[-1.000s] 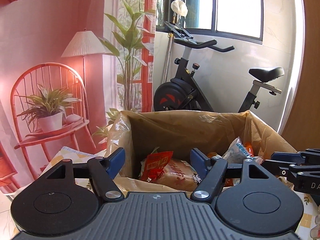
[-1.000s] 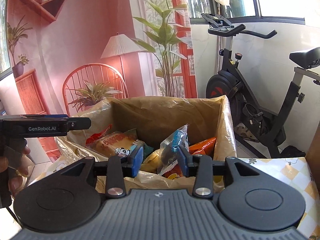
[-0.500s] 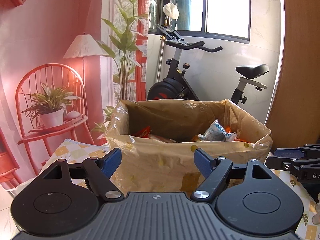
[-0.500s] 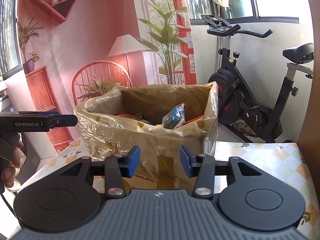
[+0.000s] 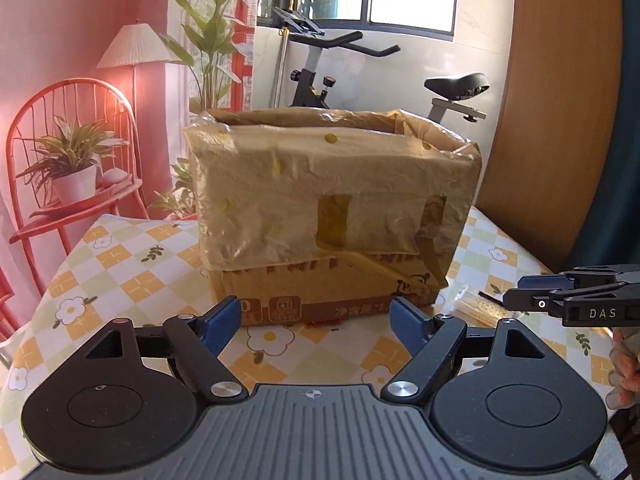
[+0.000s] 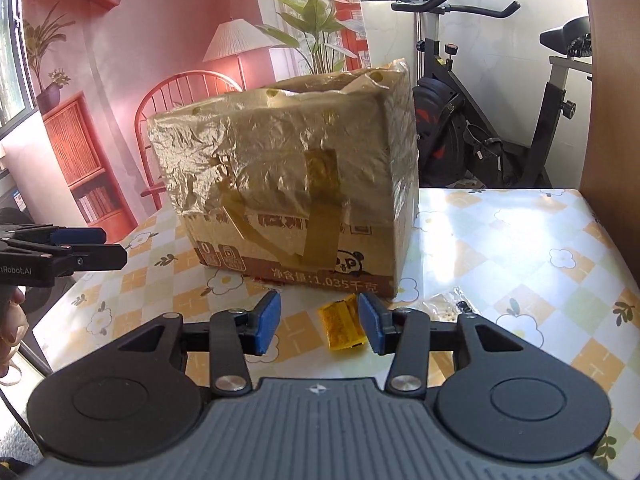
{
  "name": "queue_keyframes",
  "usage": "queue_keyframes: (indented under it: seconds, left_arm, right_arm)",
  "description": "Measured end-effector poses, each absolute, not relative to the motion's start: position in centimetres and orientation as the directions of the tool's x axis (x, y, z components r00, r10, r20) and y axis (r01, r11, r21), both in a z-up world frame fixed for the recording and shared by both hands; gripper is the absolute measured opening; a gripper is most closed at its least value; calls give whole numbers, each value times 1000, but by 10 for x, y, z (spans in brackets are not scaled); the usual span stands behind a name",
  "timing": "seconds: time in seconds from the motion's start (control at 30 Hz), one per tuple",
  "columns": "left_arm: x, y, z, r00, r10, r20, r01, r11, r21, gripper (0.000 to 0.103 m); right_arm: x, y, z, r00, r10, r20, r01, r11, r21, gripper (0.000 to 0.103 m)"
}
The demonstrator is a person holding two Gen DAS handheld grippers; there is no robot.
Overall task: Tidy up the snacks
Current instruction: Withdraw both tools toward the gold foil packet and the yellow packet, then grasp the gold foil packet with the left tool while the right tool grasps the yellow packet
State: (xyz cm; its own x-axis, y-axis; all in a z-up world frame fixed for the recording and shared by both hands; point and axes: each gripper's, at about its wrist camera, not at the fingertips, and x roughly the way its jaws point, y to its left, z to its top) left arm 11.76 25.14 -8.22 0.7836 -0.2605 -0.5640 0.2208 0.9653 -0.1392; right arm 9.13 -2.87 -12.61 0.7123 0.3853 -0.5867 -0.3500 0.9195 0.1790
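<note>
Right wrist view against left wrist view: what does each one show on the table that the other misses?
Only the right wrist view shows the yellow snack packet lying between the open right gripper fingers, and the panda print on the box. Only the left wrist view shows the pale packet by the box's right corner as a clear shape, with the right gripper seen side-on. Both show the bag-lined cardboard box on the floral tablecloth and the open left gripper.

Each hand-held gripper was black plastic with a ribbed grey base, two round discs and silver pivot screws. The left hand-held gripper point(image 5: 314, 322) carried blue pads on its fingers point(image 5: 222, 320) and white "GenRobot.AI" lettering on its side. The right hand-held gripper point(image 6: 319, 326) had the same blue pads point(image 6: 268, 320) and "DAS" in white.
</note>
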Motion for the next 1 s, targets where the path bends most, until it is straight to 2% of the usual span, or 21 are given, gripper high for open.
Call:
queue_keyframes:
  seconds: [0.13, 0.27, 0.5, 0.87, 1.0]
  left_arm:
    - [110, 233, -119, 692, -372, -618, 343, 924, -171, 83]
    - [108, 213, -144, 611, -430, -665, 437, 883, -169, 83]
    - [100, 179, -169, 522, -506, -687, 556, 812, -176, 83]
    - [96, 146, -196, 489, -446, -750, 635, 771, -44, 83]
    - [98, 148, -200, 491, -443, -750, 623, 780, -53, 83]
  right_arm:
    - [84, -26, -153, 683, 358, -637, -355, 925, 138, 47]
    - [85, -30, -170, 664, 347, -662, -345, 928, 141, 47]
    - [84, -36, -185, 654, 352, -670, -326, 930, 170, 47]
    - [83, -41, -189, 668, 348, -657, -313, 933, 176, 47]
    - [85, -40, -191, 668, 350, -657, -316, 932, 176, 47]
